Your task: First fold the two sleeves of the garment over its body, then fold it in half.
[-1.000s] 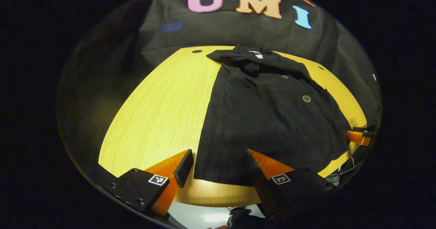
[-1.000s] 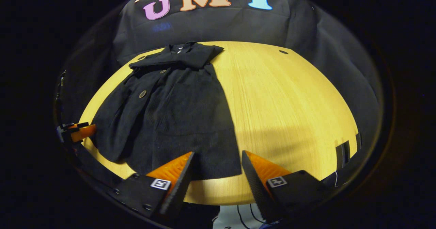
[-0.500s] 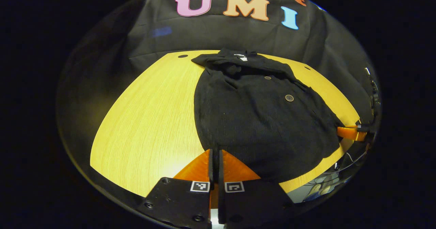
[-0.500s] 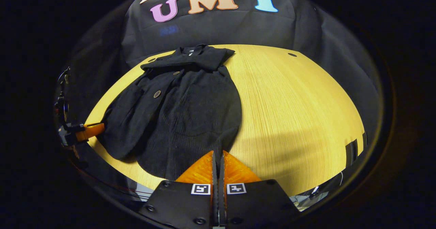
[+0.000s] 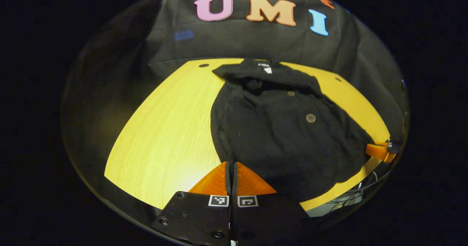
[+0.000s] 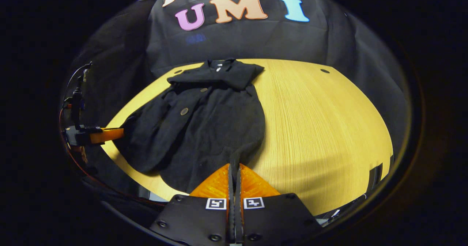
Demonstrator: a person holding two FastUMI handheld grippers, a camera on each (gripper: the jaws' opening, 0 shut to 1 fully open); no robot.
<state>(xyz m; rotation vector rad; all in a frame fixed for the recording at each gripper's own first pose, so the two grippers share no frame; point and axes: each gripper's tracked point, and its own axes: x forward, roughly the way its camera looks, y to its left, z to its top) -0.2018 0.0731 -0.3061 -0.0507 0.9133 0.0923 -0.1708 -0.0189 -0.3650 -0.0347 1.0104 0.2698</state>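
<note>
A black garment (image 5: 278, 129) is spread on a yellow wooden desk (image 5: 168, 136), its collar towards the booth's black cloth wall and its hem at the near desk edge. Both sleeves are already laid over the body.

In the left gripper view, the left gripper (image 5: 231, 169) is seen at the bottom with its orange fingers (image 5: 214, 180) pressed together on the hem at the garment's near left corner; the cloth is drawn up into a ridge towards them. Bare desk is left open to the left of the garment. The tip of the right gripper (image 5: 380, 151) is seen at the far right, at the hem's other corner. Two round buttons (image 5: 310, 118) are seen on the front, and a small white label (image 5: 267, 68) at the collar, too small to be read.

In the right gripper view, the right gripper (image 6: 234, 171) is shown with its fingers (image 6: 252, 182) together on the hem's near corner. A wide stretch of bare desk (image 6: 329, 129) lies open on the right, with a small dark hole (image 6: 324, 71) near the far edge. The left gripper (image 6: 102, 134) is seen at the garment's other edge, with cables (image 6: 75, 96) above it. Square black-and-white markers (image 6: 215, 203) are carried on the gripper bodies.
</note>
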